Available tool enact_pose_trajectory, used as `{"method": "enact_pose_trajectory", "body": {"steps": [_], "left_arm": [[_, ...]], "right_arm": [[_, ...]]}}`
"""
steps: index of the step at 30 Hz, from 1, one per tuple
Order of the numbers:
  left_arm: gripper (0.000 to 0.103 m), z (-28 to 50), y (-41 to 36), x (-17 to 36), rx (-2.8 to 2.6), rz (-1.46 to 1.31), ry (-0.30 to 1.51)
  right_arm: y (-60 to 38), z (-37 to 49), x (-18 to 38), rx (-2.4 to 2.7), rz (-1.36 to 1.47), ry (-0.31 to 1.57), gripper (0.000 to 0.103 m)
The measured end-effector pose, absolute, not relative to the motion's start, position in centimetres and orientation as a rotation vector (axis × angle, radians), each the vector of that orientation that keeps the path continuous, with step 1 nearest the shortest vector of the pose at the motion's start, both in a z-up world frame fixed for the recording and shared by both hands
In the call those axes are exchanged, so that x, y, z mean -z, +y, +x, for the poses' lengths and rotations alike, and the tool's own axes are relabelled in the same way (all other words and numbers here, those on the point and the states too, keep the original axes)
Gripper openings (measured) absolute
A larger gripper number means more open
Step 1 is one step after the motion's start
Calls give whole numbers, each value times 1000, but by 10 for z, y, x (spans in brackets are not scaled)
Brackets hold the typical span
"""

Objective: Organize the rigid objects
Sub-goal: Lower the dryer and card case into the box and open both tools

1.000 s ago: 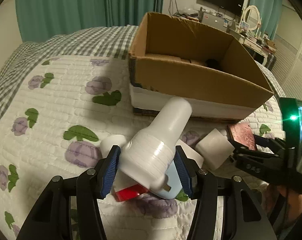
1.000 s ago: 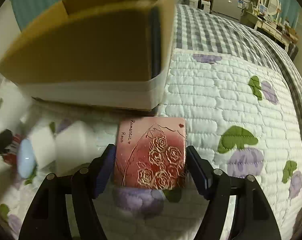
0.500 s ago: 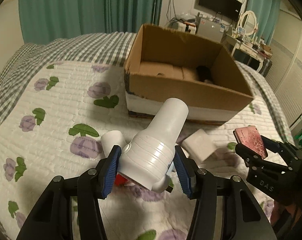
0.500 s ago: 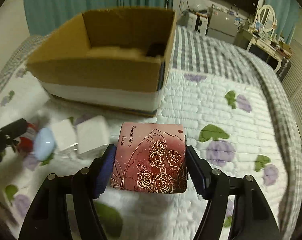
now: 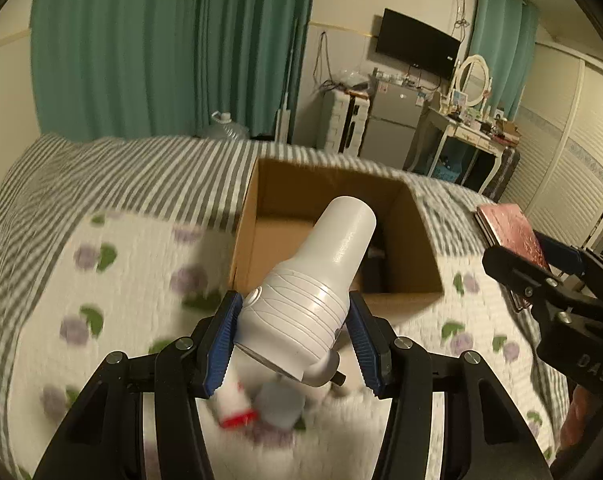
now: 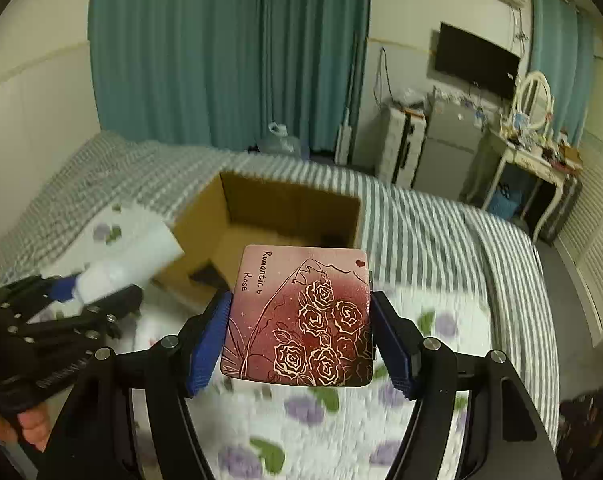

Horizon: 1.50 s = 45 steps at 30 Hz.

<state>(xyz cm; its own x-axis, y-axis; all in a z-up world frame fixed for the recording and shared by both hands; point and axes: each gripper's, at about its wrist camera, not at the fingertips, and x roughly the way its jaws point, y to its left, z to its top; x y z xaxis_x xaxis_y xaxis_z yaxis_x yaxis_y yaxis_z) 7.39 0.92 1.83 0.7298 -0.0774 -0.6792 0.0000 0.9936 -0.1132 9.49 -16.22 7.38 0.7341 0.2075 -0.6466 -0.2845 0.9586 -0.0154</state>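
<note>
Above the quilted floral bed (image 5: 113, 280), the left hand-held gripper (image 5: 293, 340) clamps a white plastic bottle-shaped device (image 5: 313, 300) — the right hand-held gripper (image 6: 299, 340) grips a red rose-printed square tin (image 6: 301, 316) — both before an open brown cardboard box (image 5: 397, 304).

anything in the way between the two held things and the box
Nothing visible. The white bottle and the rose tin are both held in the air in front of the box, whose top is open.

White bottle (image 5: 317, 284); red-pink tin (image 6: 301, 316) with gold roses; brown box (image 5: 333, 236); white quilt (image 5: 101, 292) with purple flowers and green leaves; grey-striped sheet (image 5: 141, 172) beyond; teal curtains (image 5: 161, 48) far.
</note>
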Motion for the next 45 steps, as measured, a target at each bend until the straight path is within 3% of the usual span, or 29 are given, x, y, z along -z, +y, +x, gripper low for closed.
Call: {"method": "enact_pose_trajectory", "body": {"steps": [9,17,20,22,24,36,45], "left_arm": [[54,180,0,8,51,-45,802],[56,208,-11,42,89,-30,823],[61,203,-13,37,82,-21,800],[66,194,-15,30,67,-18,791],[66,183,-15,21,69,-17,779],[71,77,-5,-59,80,56,683],[71,22,25,-40,35,31,728]], "right_arm": [[-151,195,-47,-283,-87,716,68],[-162,236,0,-288,-28,743,69],[-170,229,-4,-293,-5,700,73],[-175,219,-12,-276,-1,677,84],[-181,207,-22,-265,1,662,86],[-197,101,-99,-248,-78,644,88],[-189,36,-112,-280,-72,642,88]]}}
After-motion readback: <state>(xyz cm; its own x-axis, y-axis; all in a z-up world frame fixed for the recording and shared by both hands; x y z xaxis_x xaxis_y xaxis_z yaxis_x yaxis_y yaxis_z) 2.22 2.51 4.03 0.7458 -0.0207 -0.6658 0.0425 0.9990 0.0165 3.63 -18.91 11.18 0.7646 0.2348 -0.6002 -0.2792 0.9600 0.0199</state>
